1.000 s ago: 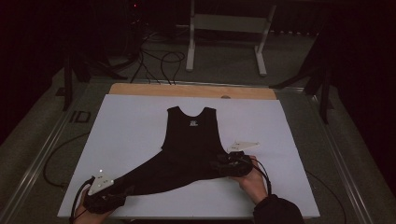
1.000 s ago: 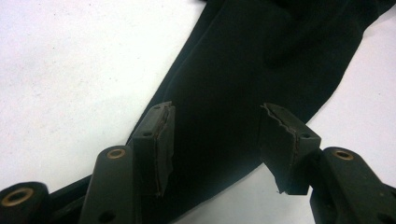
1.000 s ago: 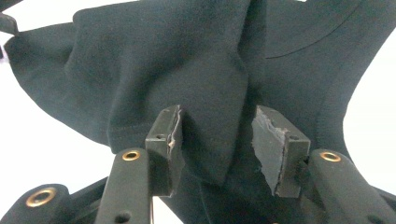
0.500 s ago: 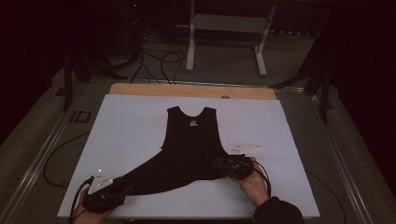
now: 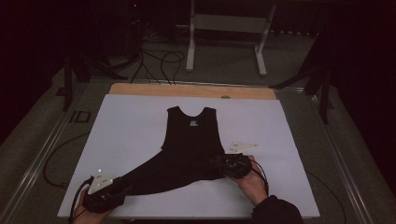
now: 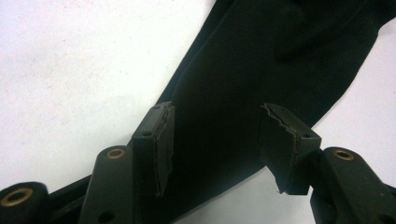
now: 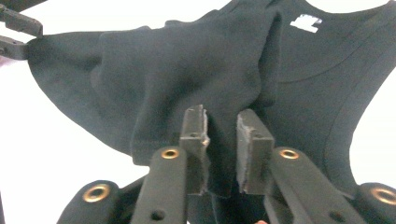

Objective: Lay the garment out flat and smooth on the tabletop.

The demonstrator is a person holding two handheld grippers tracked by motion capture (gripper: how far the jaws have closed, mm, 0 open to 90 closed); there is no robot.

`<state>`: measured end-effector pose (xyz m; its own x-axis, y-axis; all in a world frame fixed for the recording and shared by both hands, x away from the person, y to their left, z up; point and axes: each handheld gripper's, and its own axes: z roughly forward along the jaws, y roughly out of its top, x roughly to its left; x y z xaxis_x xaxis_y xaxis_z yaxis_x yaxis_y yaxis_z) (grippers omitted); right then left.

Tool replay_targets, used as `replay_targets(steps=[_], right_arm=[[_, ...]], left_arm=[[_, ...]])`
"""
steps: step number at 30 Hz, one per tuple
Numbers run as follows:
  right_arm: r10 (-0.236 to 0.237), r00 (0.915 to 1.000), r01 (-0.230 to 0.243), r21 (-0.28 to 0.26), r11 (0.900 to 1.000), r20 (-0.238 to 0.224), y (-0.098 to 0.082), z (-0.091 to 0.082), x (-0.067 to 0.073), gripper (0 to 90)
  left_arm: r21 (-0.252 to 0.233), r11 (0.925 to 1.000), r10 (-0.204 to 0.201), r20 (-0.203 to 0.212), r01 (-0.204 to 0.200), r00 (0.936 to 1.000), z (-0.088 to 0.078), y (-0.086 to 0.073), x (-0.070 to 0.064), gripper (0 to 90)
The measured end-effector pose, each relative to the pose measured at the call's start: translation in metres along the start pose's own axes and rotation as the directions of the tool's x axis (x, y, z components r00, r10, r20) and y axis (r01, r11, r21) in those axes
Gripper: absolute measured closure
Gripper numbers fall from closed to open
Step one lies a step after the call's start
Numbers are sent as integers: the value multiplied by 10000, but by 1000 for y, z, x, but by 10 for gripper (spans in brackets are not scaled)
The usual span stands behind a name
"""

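White table [image 5: 140, 121] | black vest [image 5: 191, 140], label unreadable | right hand-held gripper [image 7: 222, 140] clamps vest, left [image 6: 215, 140] apart

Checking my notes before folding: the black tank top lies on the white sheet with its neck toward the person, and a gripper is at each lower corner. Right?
Not quite: the black tank top has its neck pointing away from the person, as the high view shows. The rest holds.
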<state>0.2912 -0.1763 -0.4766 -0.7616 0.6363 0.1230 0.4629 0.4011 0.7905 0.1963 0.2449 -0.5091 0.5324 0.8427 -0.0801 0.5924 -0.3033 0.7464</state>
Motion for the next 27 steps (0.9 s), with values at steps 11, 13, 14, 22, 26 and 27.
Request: replay_targets(steps=[11,13,14,22,26,27], right_arm=[[-381,9992,386,-498,9980,112,3,-22,12,883],[-281,9996,283,-599,9978,47,0,-29,15,882],[-240,9997,242,-640,9977,29,-3,-33,17,881],[-160,9999,158,-789,9968,-22,-17,-61,38,881],[-165,9999,168,-929,9955,46,-21,-74,45,881],[-170,9998,177,-933,9955,86,-23,-77,46,880]], left_arm=[[-48,10000,-6,-6,6,10000,-1,0,0,457],[-43,10000,3,-8,-3,10000,-1,0,1,457],[-46,10000,2,-10,-2,10000,-1,0,1,457],[41,10000,41,3,-41,10000,0,0,0,457],[183,9997,150,145,-152,9998,2,0,-1,457],[205,9996,193,170,-197,9997,2,0,-2,455]])
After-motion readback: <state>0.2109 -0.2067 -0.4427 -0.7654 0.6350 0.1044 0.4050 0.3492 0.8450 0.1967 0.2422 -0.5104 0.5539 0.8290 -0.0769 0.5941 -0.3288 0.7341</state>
